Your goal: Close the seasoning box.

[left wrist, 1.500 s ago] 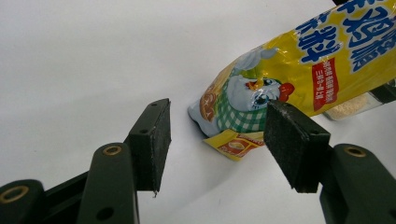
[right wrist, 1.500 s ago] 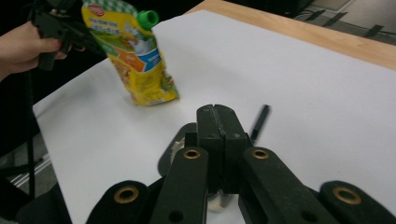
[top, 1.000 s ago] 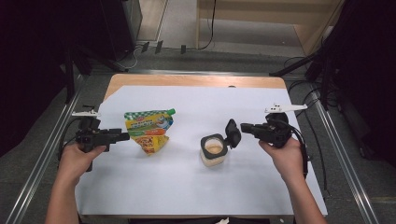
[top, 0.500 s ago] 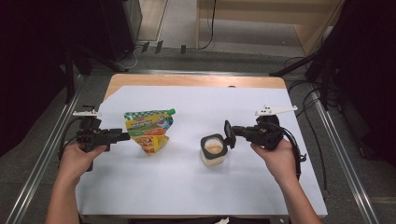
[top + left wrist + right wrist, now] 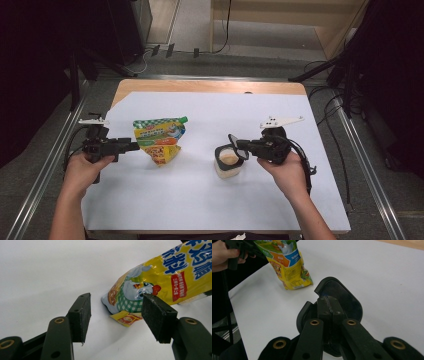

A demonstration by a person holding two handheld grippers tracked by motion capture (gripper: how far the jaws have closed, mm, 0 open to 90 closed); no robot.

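A yellow pouch (image 5: 159, 140) with a green top stands left of centre on the white sheet. My left gripper (image 5: 134, 145) points at its left edge. In the left gripper view the jaws (image 5: 117, 307) stand apart; the pouch (image 5: 160, 277) lies just beyond them, and the left pad is clear of it. A small jar (image 5: 229, 167) with beige contents sits right of centre. Its black lid (image 5: 233, 141) stands up over the rim, and my right gripper (image 5: 240, 145) is shut on it. In the right gripper view the closed jaws (image 5: 328, 306) pinch the lid (image 5: 347, 297), with the pouch (image 5: 287, 267) beyond.
The white sheet (image 5: 210, 200) covers most of a wooden table (image 5: 200, 86). Metal rails (image 5: 370, 170) run along both sides. Cables (image 5: 330, 105) lie off the table's right side. The person's other hand (image 5: 222, 257) shows at the top left of the right gripper view.
My right gripper has moved left with the black lid, bringing it over the jar's rim. The left gripper and the pouch have stayed put.
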